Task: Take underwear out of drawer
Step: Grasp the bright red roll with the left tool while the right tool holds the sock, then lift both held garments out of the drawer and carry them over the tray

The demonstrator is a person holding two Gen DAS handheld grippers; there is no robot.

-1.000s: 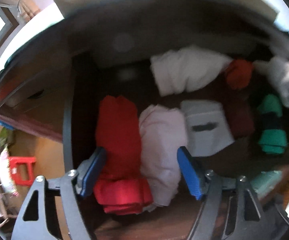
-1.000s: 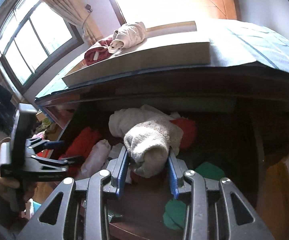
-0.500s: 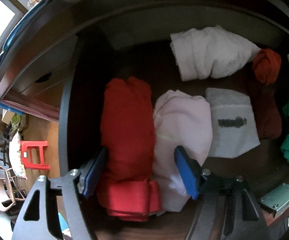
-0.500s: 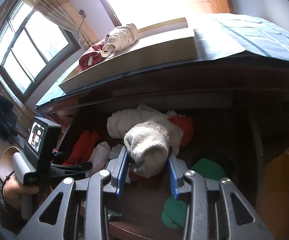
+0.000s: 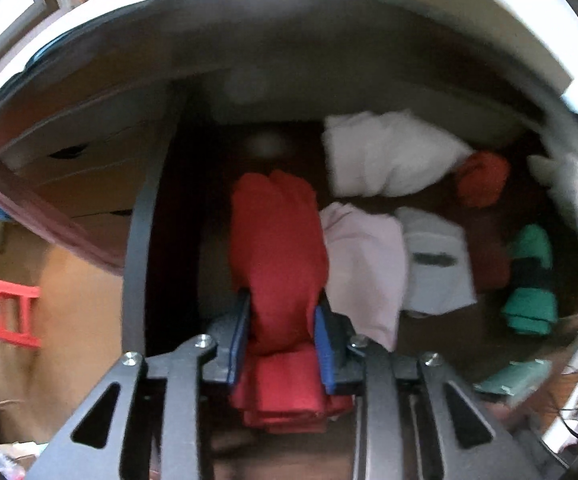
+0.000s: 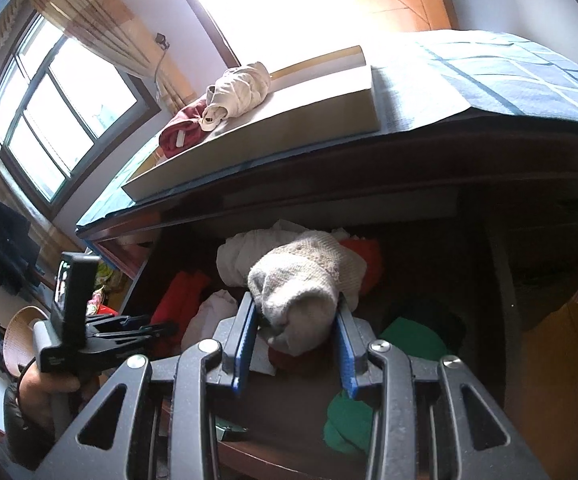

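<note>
Much of your left wrist view is smeared, so the drawer's (image 5: 141, 240) back corners and the items at its right edge are hard to make out; the near end of the red folded underwear (image 5: 279, 248) is cut off behind your left gripper (image 5: 281, 336). That gripper's jaws have just been closing and now clench the red bundle, pads pressed on both its sides, with the bundle at the left end of the open drawer.

Going left to right inside the drawer: the red bundle, a pale pink folded piece (image 5: 363, 268) touching it, a white folded piece with a dark mark (image 5: 437, 264), a white rolled cloth (image 5: 389, 156) behind them, an orange-red bundle (image 5: 483, 178), a dark maroon piece (image 5: 489, 256) and green pieces (image 5: 531, 304).

In your right wrist view, your left hand (image 6: 45, 384) is partly cut off at the lower left. Your right gripper (image 6: 295, 340) is clamped on a beige knitted bundle (image 6: 301, 288) above the drawer's contents; what lies beneath it is mostly hidden.
</note>
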